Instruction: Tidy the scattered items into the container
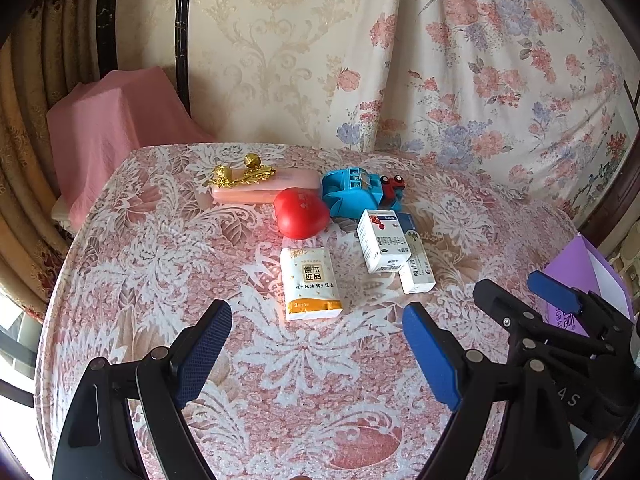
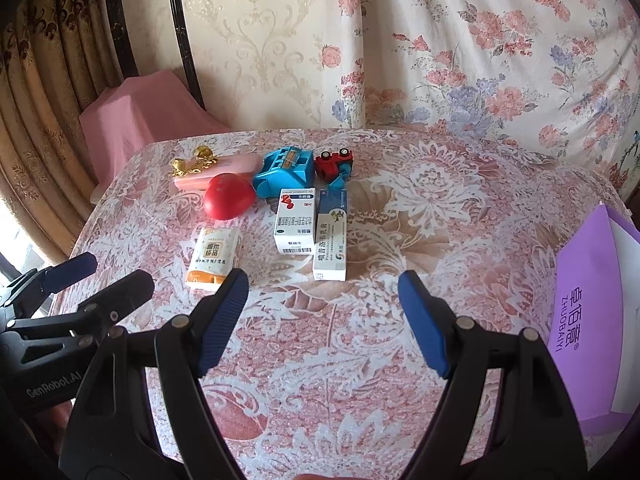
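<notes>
Seven loose items out on the lace-patterned pink surface, none visibly in the purple cardboard box at the right edge: a white-and-orange tissue pack nearest on the left, a white medicine carton with a red mark touching a long white-and-blue ointment carton to its right, a red heart-shaped squeeze toy farther left, a pink oblong case with a gold metal rose brooch lying on it at the far left, and a blue plastic toy truck with a red cab tipped on its side at the far middle. So all of the sorting seemingly left, judging by the box's visible white interior alone. Left tongs spread wide, empty, above the near surface just short of the tissue pack. Right tongs equally wide apart, gripping nothing, hanging over the bare cloth. Hard to settle: box cut off by both views' edges, its floor mostly out of sight, so any contents there unknowable; carton print too small to read.
</notes>
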Motion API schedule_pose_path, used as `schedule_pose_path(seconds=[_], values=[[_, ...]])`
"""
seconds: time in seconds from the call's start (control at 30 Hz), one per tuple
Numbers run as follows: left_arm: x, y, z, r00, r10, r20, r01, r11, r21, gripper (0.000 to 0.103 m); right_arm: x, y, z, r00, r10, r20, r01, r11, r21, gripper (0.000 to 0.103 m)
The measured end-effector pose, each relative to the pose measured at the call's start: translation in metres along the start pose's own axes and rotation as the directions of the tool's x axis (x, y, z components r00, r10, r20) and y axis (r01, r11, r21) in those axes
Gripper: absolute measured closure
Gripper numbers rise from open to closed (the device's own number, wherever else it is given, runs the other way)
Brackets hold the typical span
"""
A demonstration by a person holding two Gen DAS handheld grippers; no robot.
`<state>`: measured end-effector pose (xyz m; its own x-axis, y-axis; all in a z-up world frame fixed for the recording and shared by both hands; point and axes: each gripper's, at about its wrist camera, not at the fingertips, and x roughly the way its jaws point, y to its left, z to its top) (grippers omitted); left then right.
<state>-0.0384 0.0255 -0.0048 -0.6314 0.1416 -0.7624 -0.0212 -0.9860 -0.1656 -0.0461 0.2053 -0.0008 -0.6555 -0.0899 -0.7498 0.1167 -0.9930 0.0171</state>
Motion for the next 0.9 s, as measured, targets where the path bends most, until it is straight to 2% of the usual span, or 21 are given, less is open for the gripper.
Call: schedule_pose_path(seconds=[0.43, 0.9], values=[[0.002, 0.022, -0.006, 1.0, 0.014, -0.018, -0.015, 0.999, -0.042, 0.015, 0.004, 0.004, -0.003, 1.0, 0.01, -0.005, -0.01, 1.0, 0.0, 0.024], [0.009, 0.012, -0.008, 1.0, 0.0, -0.028, -0.001, 1.0, -0.024, 0.015, 0.005, -0.018, -0.007, 1.0, -0.013, -0.017, 0.014, 0.999, 0.049, 0.024]])
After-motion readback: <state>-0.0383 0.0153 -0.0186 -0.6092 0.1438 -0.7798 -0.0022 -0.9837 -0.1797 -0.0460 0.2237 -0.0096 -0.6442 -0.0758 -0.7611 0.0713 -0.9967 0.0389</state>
